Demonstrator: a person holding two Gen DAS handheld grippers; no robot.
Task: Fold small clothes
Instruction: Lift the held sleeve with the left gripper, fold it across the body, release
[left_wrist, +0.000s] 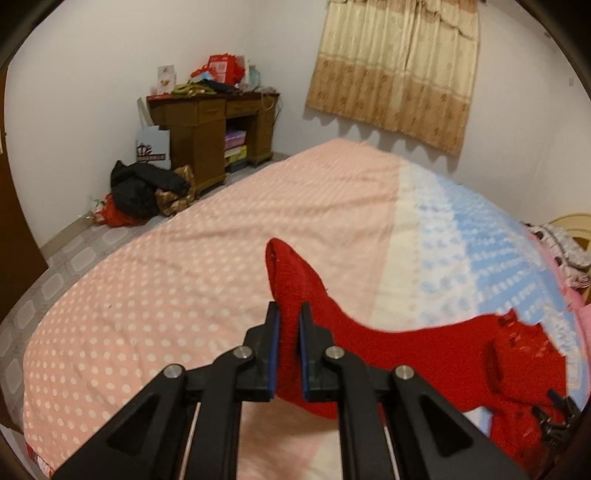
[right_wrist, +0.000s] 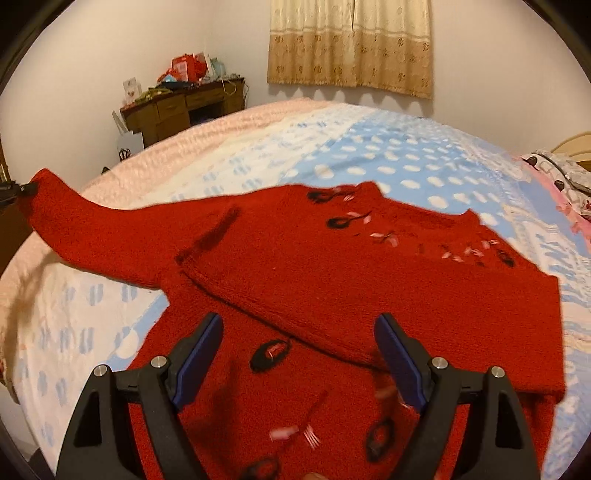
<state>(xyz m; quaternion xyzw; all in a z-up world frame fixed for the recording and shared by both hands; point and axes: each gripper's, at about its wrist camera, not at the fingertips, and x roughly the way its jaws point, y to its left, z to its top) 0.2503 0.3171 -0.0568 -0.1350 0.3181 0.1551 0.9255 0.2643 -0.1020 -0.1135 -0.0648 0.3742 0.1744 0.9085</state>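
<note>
A small red knitted sweater with black and pink patterns lies on the bed, its right sleeve folded across the body. My left gripper is shut on the left sleeve near its cuff and holds it lifted above the bedspread; the sleeve stretches out to the left in the right wrist view, where the left gripper's tip shows at the cuff. My right gripper is open and hovers just above the sweater's lower body, holding nothing.
The bed has a pink, white and blue dotted bedspread. A wooden desk piled with items stands in the far corner, with bags and dark clothes on the floor. A curtain hangs behind. Pillows lie at right.
</note>
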